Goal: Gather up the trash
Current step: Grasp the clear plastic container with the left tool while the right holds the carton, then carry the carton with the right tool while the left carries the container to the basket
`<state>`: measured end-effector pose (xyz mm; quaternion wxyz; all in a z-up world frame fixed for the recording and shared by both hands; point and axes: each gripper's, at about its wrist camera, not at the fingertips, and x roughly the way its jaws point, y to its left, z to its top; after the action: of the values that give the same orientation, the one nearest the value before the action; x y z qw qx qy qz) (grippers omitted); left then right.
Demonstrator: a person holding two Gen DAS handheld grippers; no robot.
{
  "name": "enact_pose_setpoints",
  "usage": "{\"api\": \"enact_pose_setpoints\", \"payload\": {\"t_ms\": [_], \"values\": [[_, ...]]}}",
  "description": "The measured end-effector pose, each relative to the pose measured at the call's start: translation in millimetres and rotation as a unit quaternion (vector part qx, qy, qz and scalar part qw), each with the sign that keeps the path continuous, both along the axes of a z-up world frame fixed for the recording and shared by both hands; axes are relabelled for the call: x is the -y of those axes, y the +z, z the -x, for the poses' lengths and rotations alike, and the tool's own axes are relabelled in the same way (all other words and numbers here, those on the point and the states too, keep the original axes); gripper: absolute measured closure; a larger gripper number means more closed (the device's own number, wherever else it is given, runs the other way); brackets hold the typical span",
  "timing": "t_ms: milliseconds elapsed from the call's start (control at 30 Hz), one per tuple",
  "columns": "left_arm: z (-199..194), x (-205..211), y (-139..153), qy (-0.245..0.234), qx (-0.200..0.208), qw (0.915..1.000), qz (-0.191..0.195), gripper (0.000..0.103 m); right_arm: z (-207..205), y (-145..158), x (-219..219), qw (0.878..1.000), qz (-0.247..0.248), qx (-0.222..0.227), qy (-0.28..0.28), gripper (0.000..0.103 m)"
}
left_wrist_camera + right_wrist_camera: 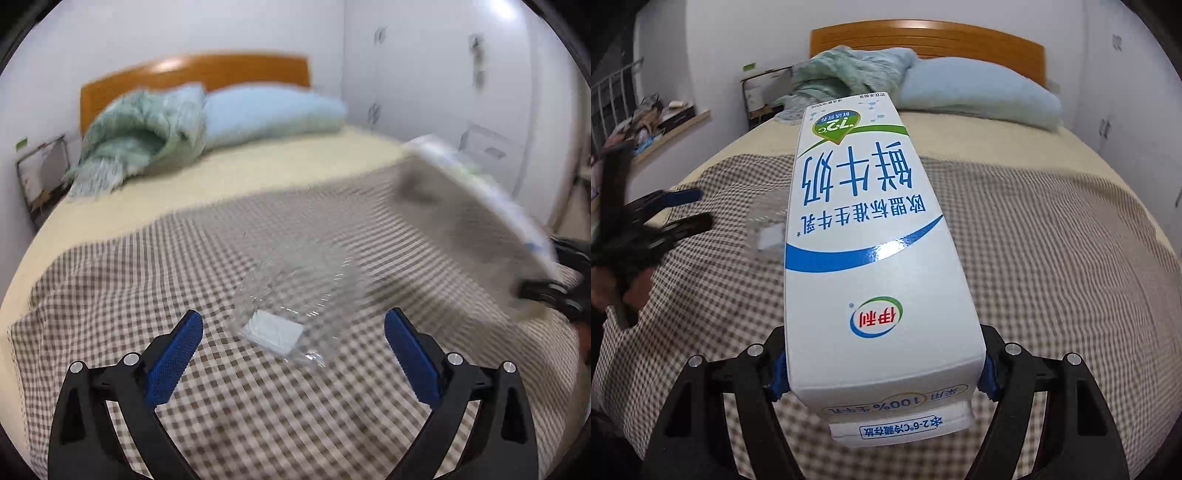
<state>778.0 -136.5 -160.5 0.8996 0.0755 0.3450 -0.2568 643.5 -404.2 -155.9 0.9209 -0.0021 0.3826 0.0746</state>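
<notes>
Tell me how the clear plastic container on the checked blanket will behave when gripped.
The clear plastic container looks thin-walled, so it will probably flex or crackle under the fingers. It seems nearly empty, so likely very light. Its glossy surface may slip, and the soft checked blanket gives little backing.

The left wrist camera sits behind its own left claw, above the foot end of the bed, angled downward and facing the headboard. The right wrist camera sits behind the right claw, also above the foot end, angled downward toward the headboard. Its centre is filled at close range by a milk carton. Both views share the bed, its checked cover, the pillow and the headboard. Each view catches the opposite claw at its edge.
</notes>
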Motion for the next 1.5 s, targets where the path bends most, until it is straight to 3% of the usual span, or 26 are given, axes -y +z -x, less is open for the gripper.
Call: {"api": "enact_pose_setpoints", "payload": {"t_ms": [33, 100, 133, 200, 233, 267, 333, 467, 500, 533, 633, 667, 800, 867, 1200, 1400, 1500], "values": [[-14.6, 0.0, -6.5, 0.015, -0.043, 0.9986, 0.024, 0.008, 7.2, -2.9, 9.3, 1.0, -0.008, 0.0, -0.006, 0.031], [-37.0, -8.5, -22.0, 0.051, -0.132, 0.9838, 0.11, 0.008, 11.9, -7.9, 17.4, 1.0, -0.02, 0.0, -0.012, 0.031], [-44.4, -16.4, -33.1, 0.086, -0.174, 0.9693, 0.151, 0.008, 16.2, -11.7, 22.0, 0.999, -0.028, -0.001, -0.015, 0.031], [-55.7, -30.4, -59.7, 0.16, -0.245, 0.9233, 0.249, 0.008, 23.2, -18.6, 27.9, 0.999, -0.041, -0.004, -0.019, 0.031], [-58.2, -33.2, -67.5, 0.178, -0.261, 0.9095, 0.269, 0.008, 27.5, -21.9, 28.0, 0.999, -0.046, -0.006, -0.021, 0.031], [-62.2, -36.5, -79.2, 0.21, -0.28, 0.8906, 0.291, 0.008, 28.0, -25.0, 27.1, 0.998, -0.053, -0.01, -0.022, 0.031], [-67.1, -41.0, -90.1, 0.259, -0.279, 0.8647, 0.327, 0.008, 33.0, -31.8, 24.6, 0.998, -0.06, -0.018, -0.023, 0.031], [-83.9, -39.7, -89.8, 0.287, -0.291, 0.8425, 0.351, 0.012, 50.9, -44.4, 23.9, 0.998, -0.052, -0.033, -0.029, 0.031], [-86.5, -34.9, -87.3, 0.286, -0.291, 0.8432, 0.35, 0.018, 54.5, -47.5, 24.8, 0.997, -0.052, -0.037, -0.031, 0.031], [-92.1, -26.4, -83.2, 0.283, -0.286, 0.8489, 0.343, 0.04, 59.5, -51.4, 26.4, 0.997, -0.05, -0.045, -0.034, 0.031], [-78.4, -14.0, -62.5, 0.275, -0.242, 0.8816, 0.297, 0.042, 73.7, -61.4, 24.1, 0.996, -0.046, -0.056, -0.049, 0.031], [-66.5, -6.0, -53.2, 0.265, -0.221, 0.8968, 0.277, 0.043, 81.5, -63.9, 25.3, 0.996, -0.05, -0.057, -0.054, 0.031], [-12.1, 7.1, -13.5, 0.23, -0.146, 0.9395, 0.208, 0.044, 111.7, -58.0, 29.7, 0.995, -0.059, -0.054, -0.063, 0.031], [11.8, 9.7, 1.7, 0.22, -0.13, 0.9474, 0.192, 0.044, 126.8, -53.5, 30.8, 0.994, -0.067, -0.057, -0.063, 0.031], [177.8, 17.8, 61.2, 0.173, -0.082, 0.9676, 0.165, 0.044, 237.4, -20.9, 48.4, 0.993, -0.072, -0.05, -0.083, 0.031], [273.2, 63.2, 77.6, 0.096, -0.07, 0.982, 0.147, 0.044, 338.8, -5.5, 92.9, 0.989, -0.059, -0.04, -0.13, 0.031], [308.8, 90.8, 76.3, 0.051, -0.082, 0.9853, 0.141, 0.045, 390.5, -5.9, 119.8, 0.984, -0.054, -0.047, -0.166, 0.031]]}}
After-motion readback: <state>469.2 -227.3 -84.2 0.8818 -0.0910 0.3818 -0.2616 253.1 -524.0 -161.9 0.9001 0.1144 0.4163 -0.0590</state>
